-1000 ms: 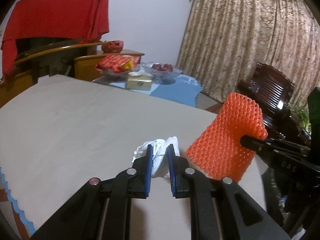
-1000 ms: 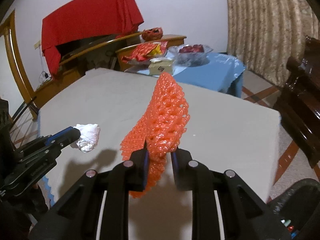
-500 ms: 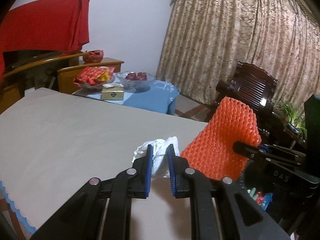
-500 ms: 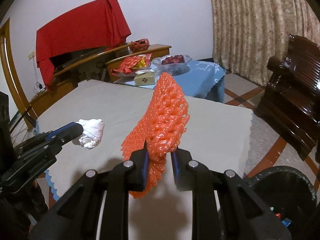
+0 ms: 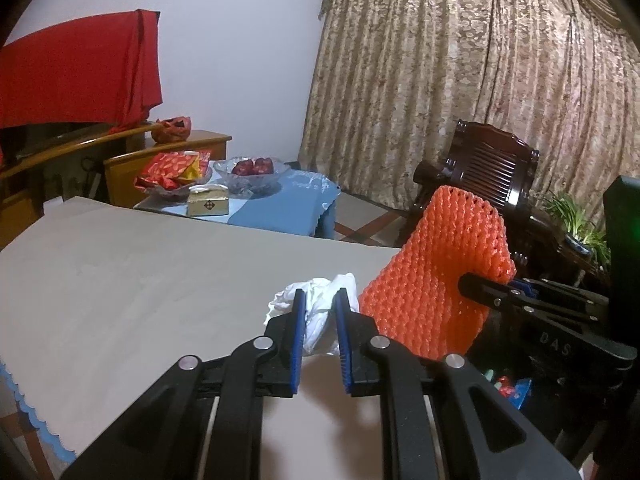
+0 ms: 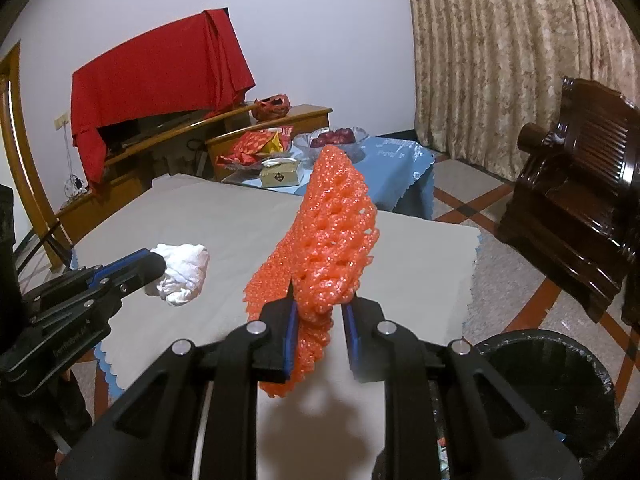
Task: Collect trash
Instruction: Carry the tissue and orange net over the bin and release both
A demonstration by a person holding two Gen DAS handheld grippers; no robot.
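Note:
My left gripper (image 5: 320, 300) is shut on a crumpled white tissue (image 5: 316, 316), held above the beige tablecloth (image 5: 140, 280). In the right wrist view the same tissue (image 6: 182, 272) sticks out of the left gripper's fingertips (image 6: 148, 266) at the left. My right gripper (image 6: 318, 308) is shut on an orange foam fruit net (image 6: 328, 236), which stands up from its jaws. That net (image 5: 436, 280) also shows at the right of the left wrist view. A black trash bin (image 6: 560, 384) stands on the floor at the lower right, past the table's edge.
A low table with a blue cloth (image 5: 280, 208) holds a glass fruit bowl (image 5: 252, 170), a snack dish (image 5: 172, 172) and a tissue box (image 5: 208, 202). A dark wooden armchair (image 6: 572, 208) stands at the right, curtains (image 5: 460, 80) behind. A red cloth (image 6: 160, 76) covers furniture at the back.
Both grippers have risen and swung right toward the table's edge, each keeping its piece of trash. The black bin has come further into the right wrist view.

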